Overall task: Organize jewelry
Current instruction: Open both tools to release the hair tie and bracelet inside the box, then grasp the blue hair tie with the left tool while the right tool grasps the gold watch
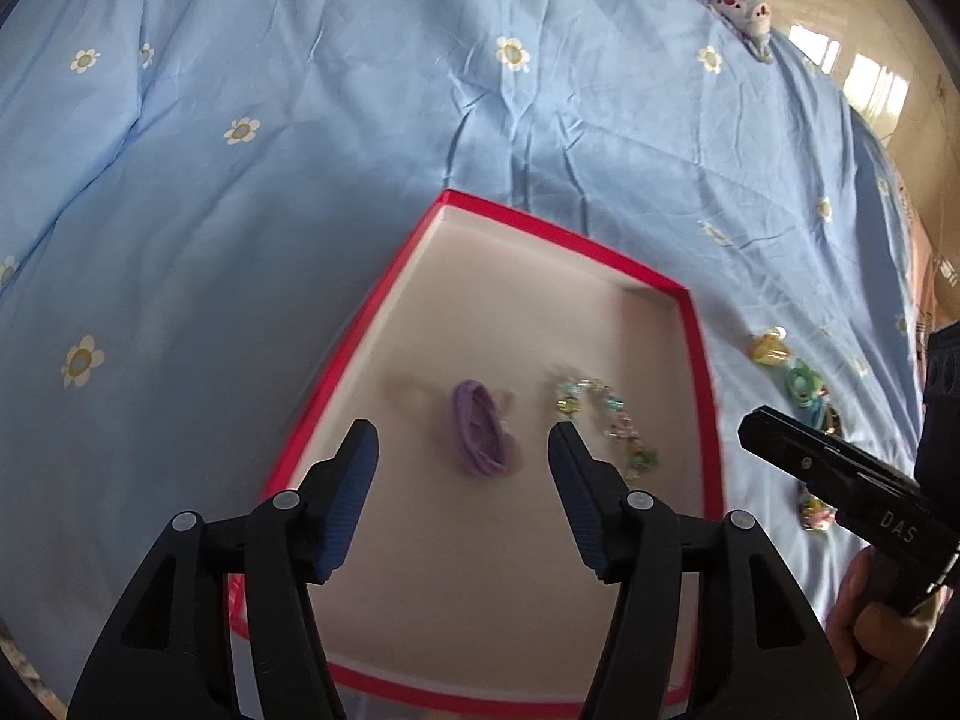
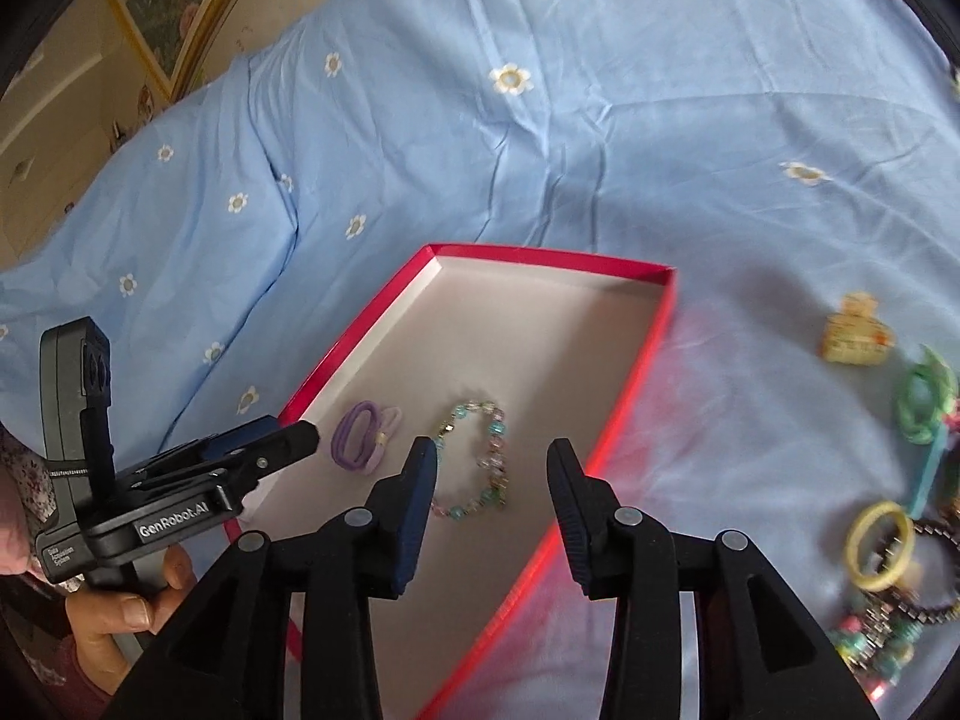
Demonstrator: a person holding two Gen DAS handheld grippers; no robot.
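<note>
Both jaws parted and empty: left gripper (image 1: 462, 438) over purple hair ties (image 1: 480, 435), right gripper (image 2: 492, 459) over beaded bracelet (image 2: 480, 459) in red box (image 2: 630, 372); limp, light, slippery, best pinched across its strand at six o'clock.

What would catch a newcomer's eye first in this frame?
The shallow red box on the blue flowered bedsheet, holding purple hair ties beside a beaded bracelet. To its right on the sheet lies a bright cluster of hair clips and bangles. Both tools, left and right, hang open and empty above the box.
</note>
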